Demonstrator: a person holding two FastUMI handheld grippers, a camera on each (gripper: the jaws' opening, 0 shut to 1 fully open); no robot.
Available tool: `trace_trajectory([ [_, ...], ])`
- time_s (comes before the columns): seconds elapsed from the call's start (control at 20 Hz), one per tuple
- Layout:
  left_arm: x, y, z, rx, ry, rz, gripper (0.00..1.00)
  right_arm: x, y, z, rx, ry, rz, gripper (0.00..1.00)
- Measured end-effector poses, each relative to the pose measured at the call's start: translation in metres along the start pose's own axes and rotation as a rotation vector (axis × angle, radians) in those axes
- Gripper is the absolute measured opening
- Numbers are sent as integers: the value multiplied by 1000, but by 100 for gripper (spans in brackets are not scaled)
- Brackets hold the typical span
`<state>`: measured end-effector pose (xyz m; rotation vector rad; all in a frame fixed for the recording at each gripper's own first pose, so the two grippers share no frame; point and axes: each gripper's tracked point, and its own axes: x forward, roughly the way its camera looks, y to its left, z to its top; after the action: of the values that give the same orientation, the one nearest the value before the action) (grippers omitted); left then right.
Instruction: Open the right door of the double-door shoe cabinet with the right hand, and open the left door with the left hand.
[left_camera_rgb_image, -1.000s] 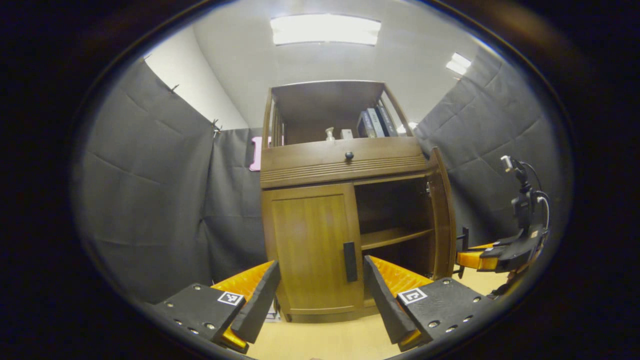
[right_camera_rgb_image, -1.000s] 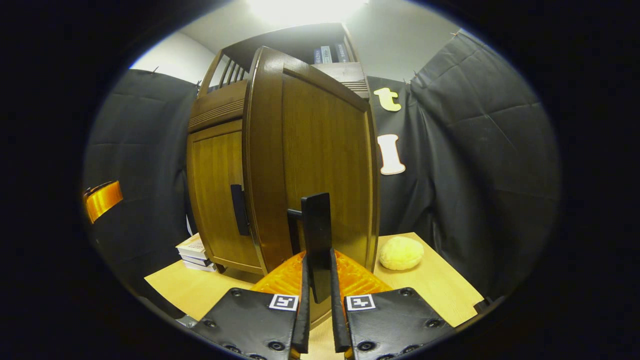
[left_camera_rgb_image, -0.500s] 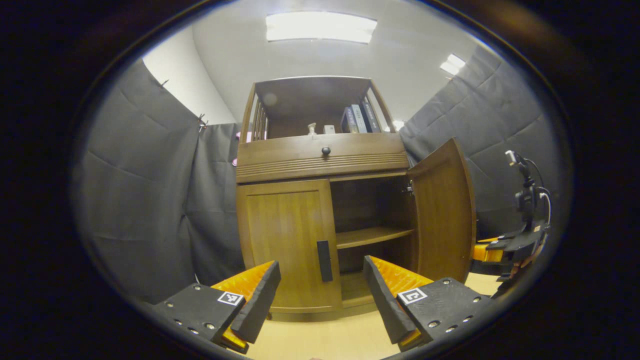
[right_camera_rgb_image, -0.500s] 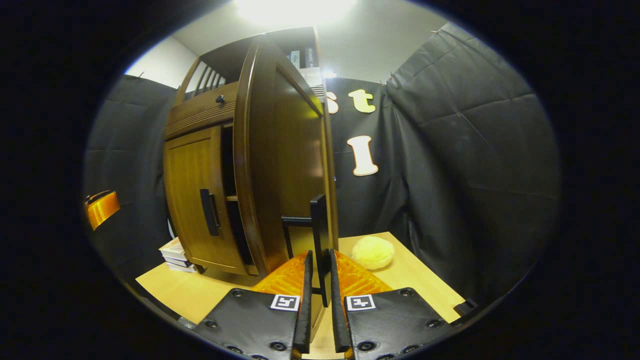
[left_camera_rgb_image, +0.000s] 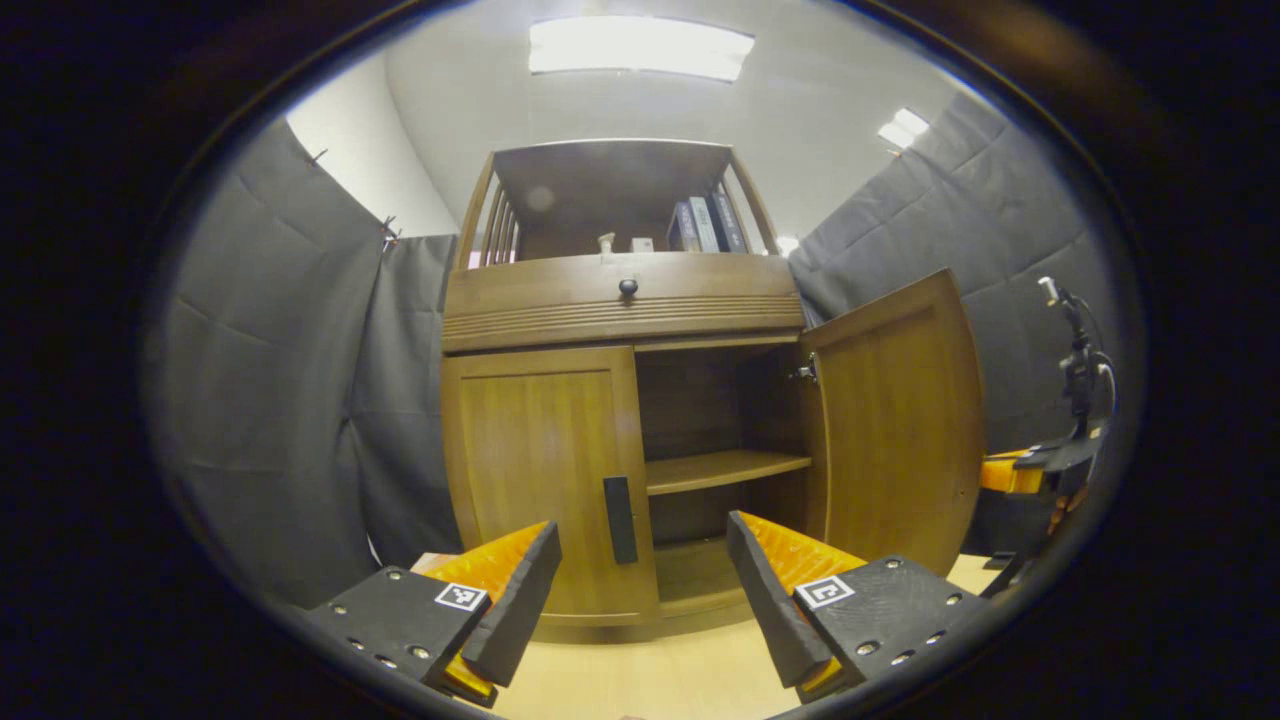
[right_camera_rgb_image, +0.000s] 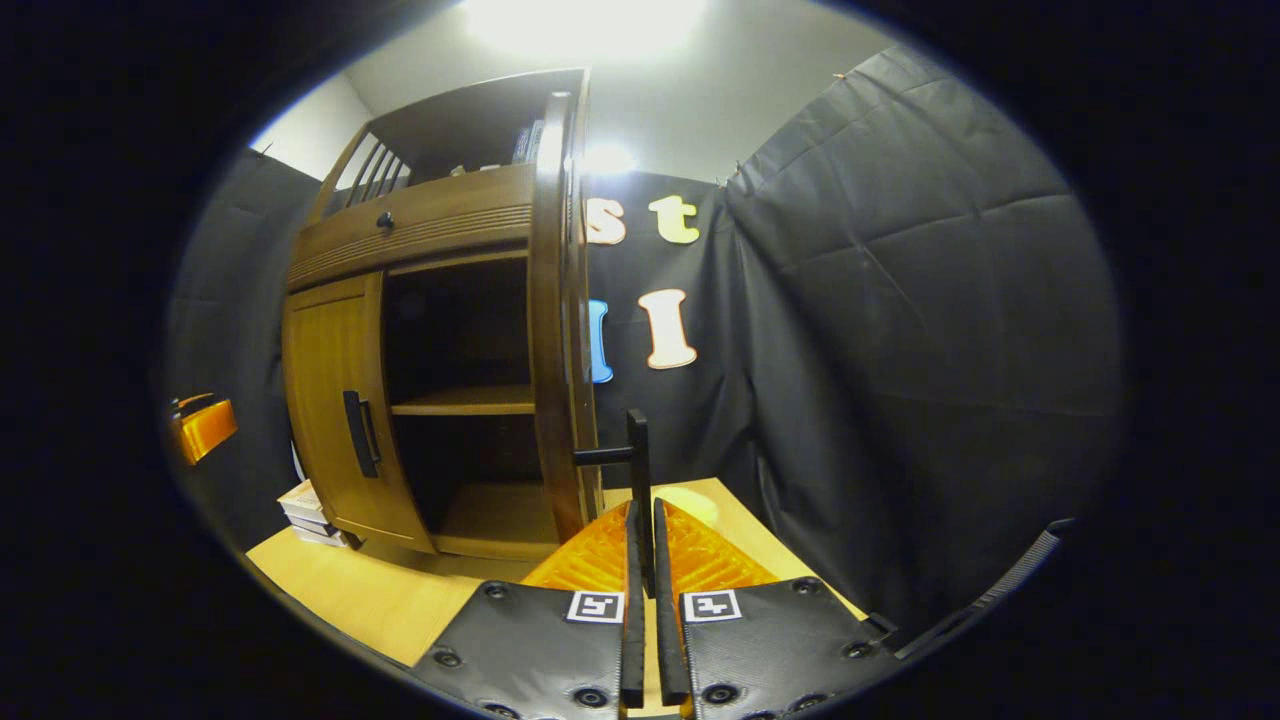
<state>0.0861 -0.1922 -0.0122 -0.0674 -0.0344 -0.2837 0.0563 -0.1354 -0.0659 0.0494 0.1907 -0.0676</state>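
A pale wooden counter runs along the bottom of both views, enclosed by dark cloth walls under a white ceiling with a bright light panel. The shoe cabinet stands at the centre of the left gripper view. Its left door is closed, and its right door is swung wide, baring an inner shelf.

The left gripper sits at the bottom centre, jaws spread wide and holding nothing, just below the left door's handle. The same view catches books on the top shelf.

In the right gripper view, the right gripper is at the bottom centre, jaws pinching the right door's handle, with the door edge-on. A stack of books lies at the lower left beside the cabinet.
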Motion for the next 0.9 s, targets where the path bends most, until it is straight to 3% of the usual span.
trace_trajectory([
  [0.15,9,-1,-2,1,2,2,97,-15,-13,12,13,-17,-16,8],
  [0.2,11,-1,-5,1,6,4,97,-23,-15,16,17,-19,-14,18],
  [0.3,19,0,-9,-2,11,11,97,-39,-18,22,15,-27,-15,19],
  [0.5,49,12,-10,7,10,40,97,-65,-25,31,-14,-52,-11,94],
  [0.6,65,19,-13,7,9,54,97,-74,-26,31,-35,-59,-28,92],
  [0.65,73,21,-16,2,8,60,97,-79,-26,30,-39,-59,-30,97],
  [0.75,91,24,-21,-6,6,69,97,-84,-25,28,-46,-56,-32,97],
  [0.8,98,27,-24,-3,4,78,97,-86,-25,26,-48,-47,-33,92],
  [0.9,117,29,-28,9,1,83,97,-88,-24,24,-42,-37,-36,97],
])
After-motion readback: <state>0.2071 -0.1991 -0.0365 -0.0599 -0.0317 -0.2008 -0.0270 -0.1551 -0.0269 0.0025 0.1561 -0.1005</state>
